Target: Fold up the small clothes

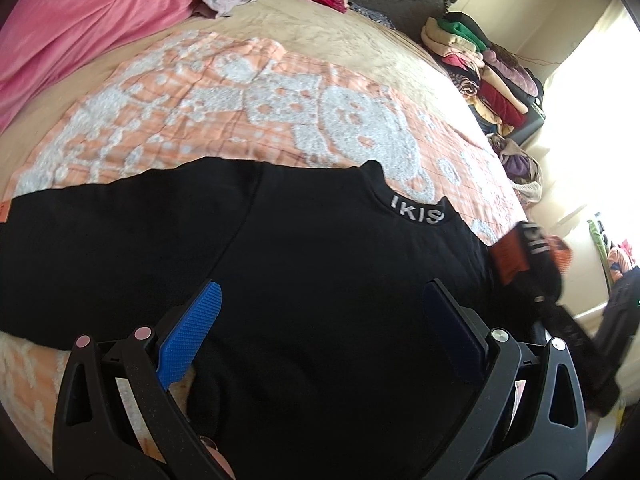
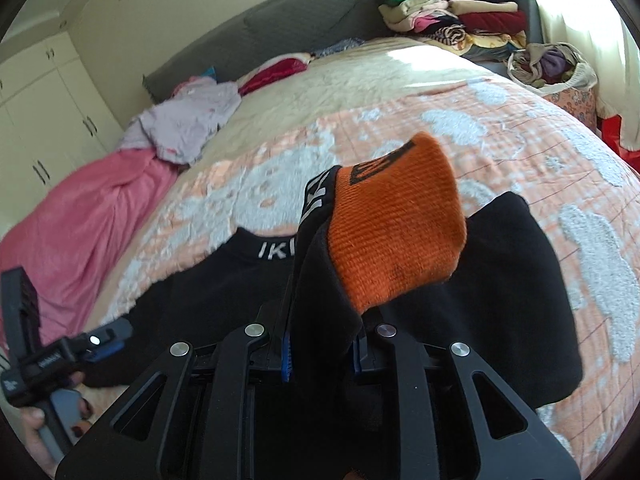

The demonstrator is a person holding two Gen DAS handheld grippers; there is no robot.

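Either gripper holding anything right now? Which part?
Right gripper is shut on the black top's sleeve, just behind the orange cuff. Left gripper is open, holding nothing.

open blanket (image 1: pixel 248 92) beyond black top (image 1: pixel 304 264), clothes pile (image 1: pixel 480 56) far right

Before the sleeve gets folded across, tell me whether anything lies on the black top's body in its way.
Nothing visible does. The right gripper holds the black sleeve with the orange ribbed cuff lifted above the black long-sleeved top, whose body lies bare. The left gripper hovers open above the body, touching nothing.
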